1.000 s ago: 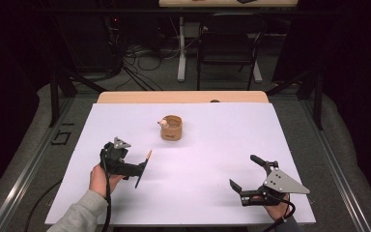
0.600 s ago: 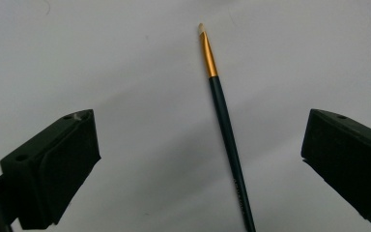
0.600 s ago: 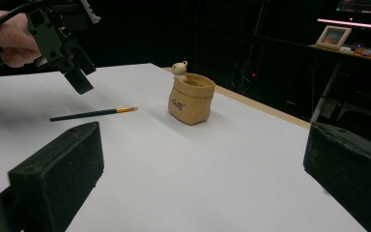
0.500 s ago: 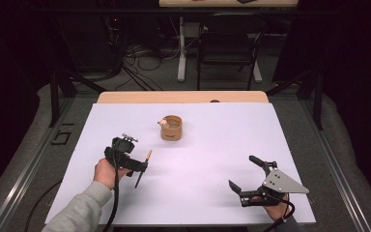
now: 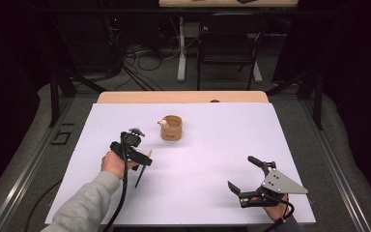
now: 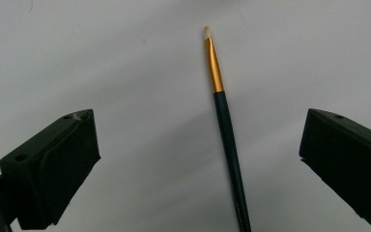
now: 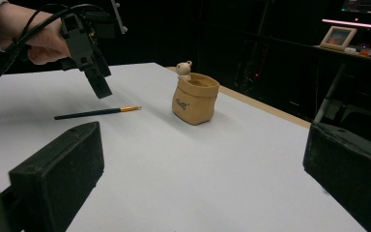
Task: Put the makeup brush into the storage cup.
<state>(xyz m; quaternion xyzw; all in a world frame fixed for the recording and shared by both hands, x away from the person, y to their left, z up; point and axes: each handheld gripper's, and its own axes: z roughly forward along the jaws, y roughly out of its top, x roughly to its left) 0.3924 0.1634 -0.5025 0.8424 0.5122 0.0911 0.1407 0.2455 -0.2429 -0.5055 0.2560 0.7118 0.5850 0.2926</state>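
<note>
A small tan sack-shaped pot (image 5: 172, 128) with a pale bear figurine (image 7: 184, 70) at its rim stands upright on the white table covering (image 5: 212, 145), toward the far middle; the bear perches on the rim's left side in the high view; the pot's inside is not clear enough to tell what else it holds.

A slim paintbrush (image 6: 224, 125) with a dark green handle, gold ferrule and pale tip lies flat on the covering, near the pot on its left and nearer the person; the left gripper (image 5: 142, 161) hangs above it, jaws spread wide with the brush between them and untouched, holding nothing; the right gripper view shows that gripper clear of the table, the brush lying just beyond it.

The right gripper (image 5: 245, 177) rests low near the front right corner, jaws wide apart and empty, well apart from pot and brush.

Since a second ago the left hand (image 5: 115, 163) has carried its gripper farther from the person and toward the pot; the right gripper has stayed put; the pot has not shifted.
</note>
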